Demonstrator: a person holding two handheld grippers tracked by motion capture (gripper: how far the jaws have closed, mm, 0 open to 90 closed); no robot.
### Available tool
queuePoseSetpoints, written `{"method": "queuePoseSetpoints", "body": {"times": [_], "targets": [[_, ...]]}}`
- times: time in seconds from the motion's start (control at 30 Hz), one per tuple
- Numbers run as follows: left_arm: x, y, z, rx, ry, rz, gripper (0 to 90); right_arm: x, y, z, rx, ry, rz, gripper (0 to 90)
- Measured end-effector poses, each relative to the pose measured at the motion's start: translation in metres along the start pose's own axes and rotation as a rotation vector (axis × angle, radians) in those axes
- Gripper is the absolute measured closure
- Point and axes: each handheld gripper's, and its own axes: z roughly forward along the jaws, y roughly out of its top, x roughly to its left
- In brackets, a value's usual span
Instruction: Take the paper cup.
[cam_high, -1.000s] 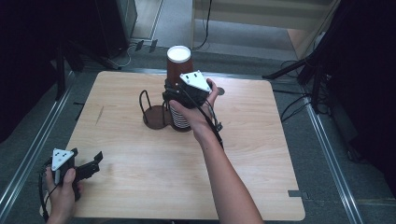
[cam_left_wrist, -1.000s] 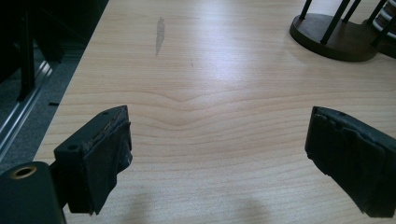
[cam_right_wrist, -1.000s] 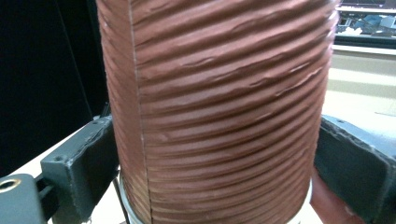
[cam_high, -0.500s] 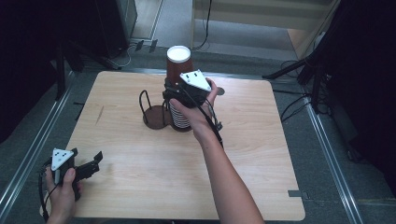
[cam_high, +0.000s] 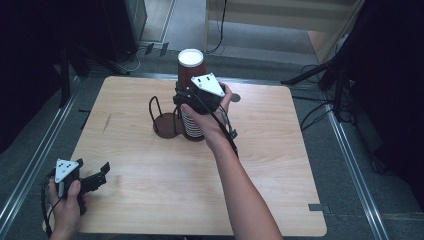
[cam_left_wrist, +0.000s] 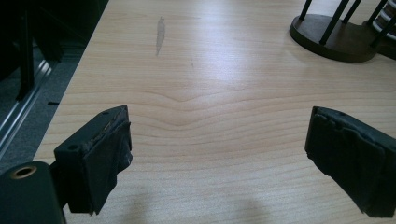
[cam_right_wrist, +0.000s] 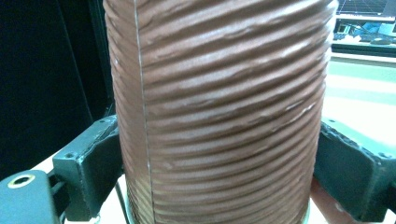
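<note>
right gripper (cam_high: 192, 90) is clamped on the top brown cup (cam_high: 190, 67), one black jaw on each side of its ribbed wall; the right gripper view has the cup (cam_right_wrist: 219, 107) wedged between the two pads, both touching it. the cup stands upright with its white mouth up, over a stack of cups (cam_high: 192, 127) (white rims showing below the hand) near the middle of the far half of the wooden table (cam_high: 280, 165). whether the top cup is seated in the stack or lifted off it can't be told, the hand covers the join. just left of the stack, touching or nearly so, sits a dark round cup holder (cam_high: 165, 122) with thin upright wire rods; its base and rods also show at the top right of the left gripper view (cam_left_wrist: 327, 35).

left gripper (cam_high: 97, 177) is at the near left corner of the table, held in the left hand (cam_high: 65, 205), pointing roughly toward the holder but well apart from it. its jaws stand apart with nothing between them, just bare wood (cam_left_wrist: 215, 116) under them. a faint grey streak (cam_left_wrist: 160, 35) marks the table ahead of it.
</note>
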Motion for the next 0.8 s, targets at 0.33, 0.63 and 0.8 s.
{"method": "queuePoseSetpoints", "body": {"times": [0.33, 0.63, 0.8], "targets": [[0.000, 0.000, 0.000, -0.001, 0.000, 0.003, 7.7, 0.002, 0.006, 0.001, -0.001, -0.009, -0.002, 10.3], [0.000, 0.000, 0.000, -0.001, 0.002, 0.000, 7.7, 0.002, 0.020, -0.002, -0.040, -0.010, 0.003, 12.0], [0.000, 0.000, 0.000, -0.002, 0.001, -0.001, 7.8, 0.001, 0.029, -0.003, -0.053, -0.014, -0.001, 12.2]]}}
